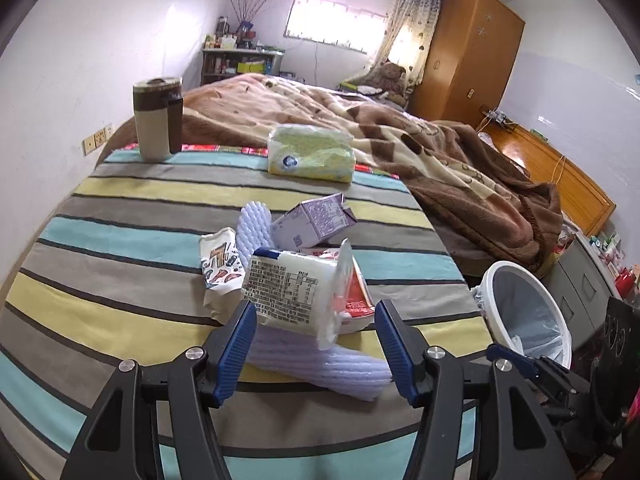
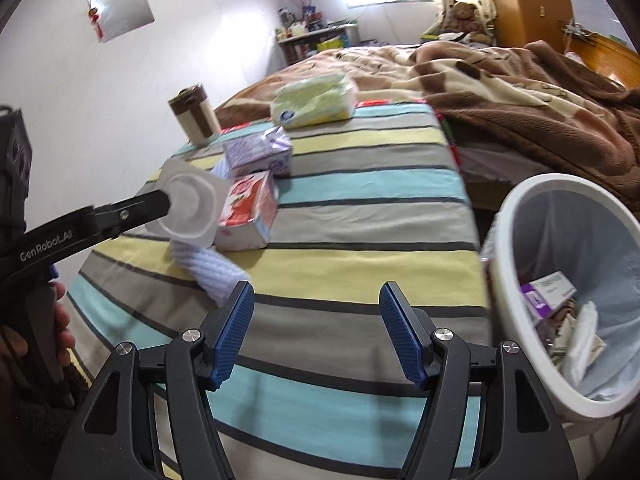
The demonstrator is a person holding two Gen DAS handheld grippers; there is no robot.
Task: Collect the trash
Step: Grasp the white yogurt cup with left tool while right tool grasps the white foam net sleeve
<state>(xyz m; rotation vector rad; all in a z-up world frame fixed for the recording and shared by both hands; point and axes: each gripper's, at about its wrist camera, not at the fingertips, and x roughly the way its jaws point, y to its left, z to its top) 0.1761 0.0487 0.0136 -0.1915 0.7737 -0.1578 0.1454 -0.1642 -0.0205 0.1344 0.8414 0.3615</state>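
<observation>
A: Where's the rubbish sitting?

B: Heaped on the striped cloth (image 1: 120, 216): a white plastic tray (image 1: 296, 288) with a printed label, a red carton (image 2: 250, 212), a purple carton (image 1: 312, 222), a crumpled paper wrapper (image 1: 218, 268) and white foam sleeves (image 1: 320, 364)

A: And the grippers?

B: The left gripper (image 1: 316, 336) is spread around the tray, pads not pressing. The right gripper (image 2: 318, 332) is released, empty, over bare cloth beside the lined waste bin (image 2: 508, 216), which already holds scraps

A: What might go wrong?

B: I'd guess the thin tray buckles or slips if squeezed at its edge, and could drag the foam along. The cup (image 1: 158, 118) and tissue pack (image 1: 310, 152) aren't trash
</observation>
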